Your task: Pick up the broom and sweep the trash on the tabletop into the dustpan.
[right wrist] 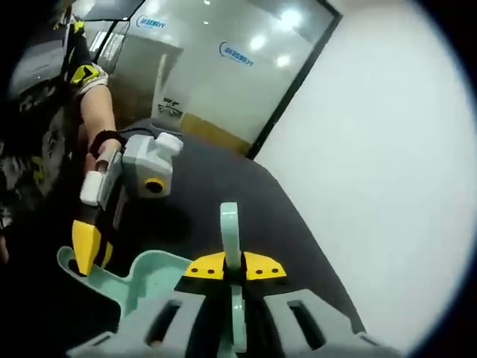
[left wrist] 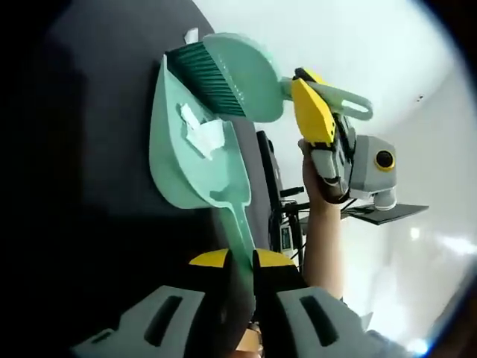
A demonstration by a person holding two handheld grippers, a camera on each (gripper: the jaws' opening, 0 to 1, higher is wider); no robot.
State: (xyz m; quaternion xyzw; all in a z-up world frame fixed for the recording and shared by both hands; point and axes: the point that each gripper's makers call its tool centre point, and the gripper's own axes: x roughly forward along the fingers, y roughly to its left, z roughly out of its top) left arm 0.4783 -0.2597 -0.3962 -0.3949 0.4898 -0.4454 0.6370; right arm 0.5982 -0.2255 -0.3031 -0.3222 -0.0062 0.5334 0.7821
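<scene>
Broom [left wrist: 238, 74] bristles are pressed at the dustpan [left wrist: 186, 149] mouth, at 12 o'clock in the left gripper view; white paper trash [left wrist: 201, 133] is seen lying inside the pan. One scrap [left wrist: 191, 35] is left on the dark table [left wrist: 104, 112] beyond. Dustpan handle is clamped in the closed left gripper [left wrist: 242, 261]. Broom handle is clamped in the closed right gripper [right wrist: 233, 270]. Sweep is judged nearly done.

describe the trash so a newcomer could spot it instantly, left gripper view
Start at the dark tabletop, where a mint-green dustpan lies, its handle in the left tool. The trash is crumpled white paper inside the pan, beside the broom's dark green bristles; it is the only white thing on the mint plastic.
</scene>
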